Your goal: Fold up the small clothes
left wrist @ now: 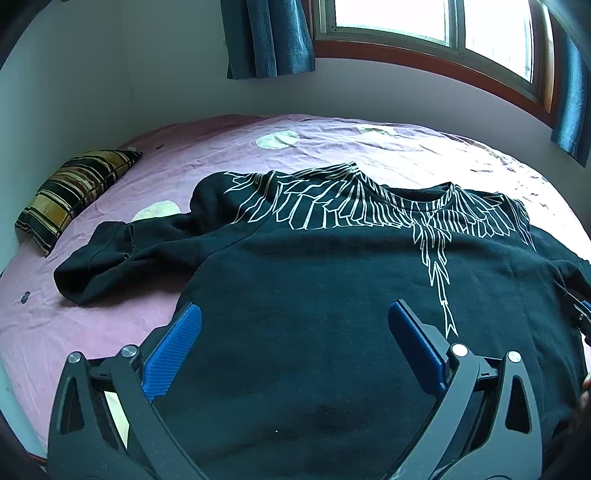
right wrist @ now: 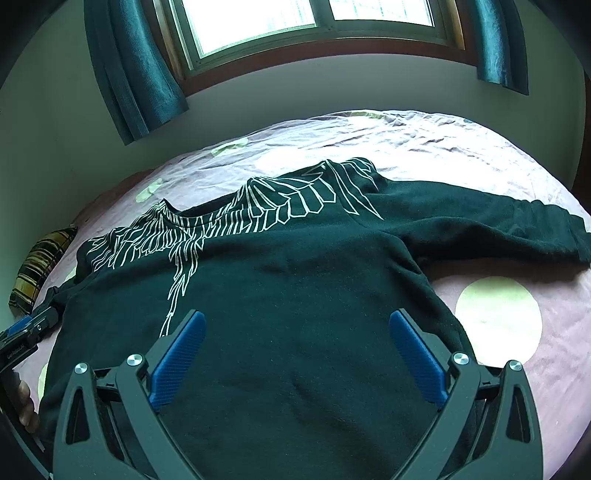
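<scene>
While both hang above the black sweatshirt (left wrist: 314,277), left gripper (left wrist: 293,314) and right gripper (right wrist: 297,323) jaws gape wide, empty.

place: home bedroom | signs: bed (left wrist: 369,147) in pink sheet, striped pillow (left wrist: 70,192), curtained window (right wrist: 258,26)

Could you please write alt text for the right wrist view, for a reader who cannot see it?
A black sweatshirt with a white wing print lies spread flat on a pink bedsheet, one sleeve stretched right. The open right gripper hovers over its lower body, empty; the left gripper shows at the left edge.
</scene>
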`<state>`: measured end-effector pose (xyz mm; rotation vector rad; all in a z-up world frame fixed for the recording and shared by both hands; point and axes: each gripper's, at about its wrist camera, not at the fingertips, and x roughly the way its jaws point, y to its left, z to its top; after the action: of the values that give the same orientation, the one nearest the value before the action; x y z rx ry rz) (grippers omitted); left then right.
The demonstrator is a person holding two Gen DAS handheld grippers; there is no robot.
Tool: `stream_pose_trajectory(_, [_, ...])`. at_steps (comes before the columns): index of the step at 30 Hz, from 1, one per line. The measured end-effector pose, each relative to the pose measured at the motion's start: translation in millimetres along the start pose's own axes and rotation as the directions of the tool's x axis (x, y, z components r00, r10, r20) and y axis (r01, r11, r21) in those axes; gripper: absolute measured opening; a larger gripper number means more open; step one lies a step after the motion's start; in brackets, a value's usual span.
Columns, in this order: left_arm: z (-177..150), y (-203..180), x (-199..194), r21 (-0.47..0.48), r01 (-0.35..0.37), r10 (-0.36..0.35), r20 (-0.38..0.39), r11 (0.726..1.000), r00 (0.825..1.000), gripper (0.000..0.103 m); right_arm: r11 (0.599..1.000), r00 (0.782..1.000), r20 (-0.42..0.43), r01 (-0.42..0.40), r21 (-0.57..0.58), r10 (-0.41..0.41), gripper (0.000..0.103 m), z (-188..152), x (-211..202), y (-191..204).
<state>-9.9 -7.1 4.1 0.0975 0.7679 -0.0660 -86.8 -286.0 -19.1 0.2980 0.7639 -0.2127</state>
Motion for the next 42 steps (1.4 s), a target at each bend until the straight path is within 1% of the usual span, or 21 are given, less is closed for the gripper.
stream_pose_trajectory(42, [-0.6, -1.6, -0.3, -0.01, 0.009, -0.009, -0.008, 1.0, 1.0, 0.101, 1.0, 1.0, -0.031, -0.007, 0.0, 0.007, 0.099, -5.1, 6.5, -0.6])
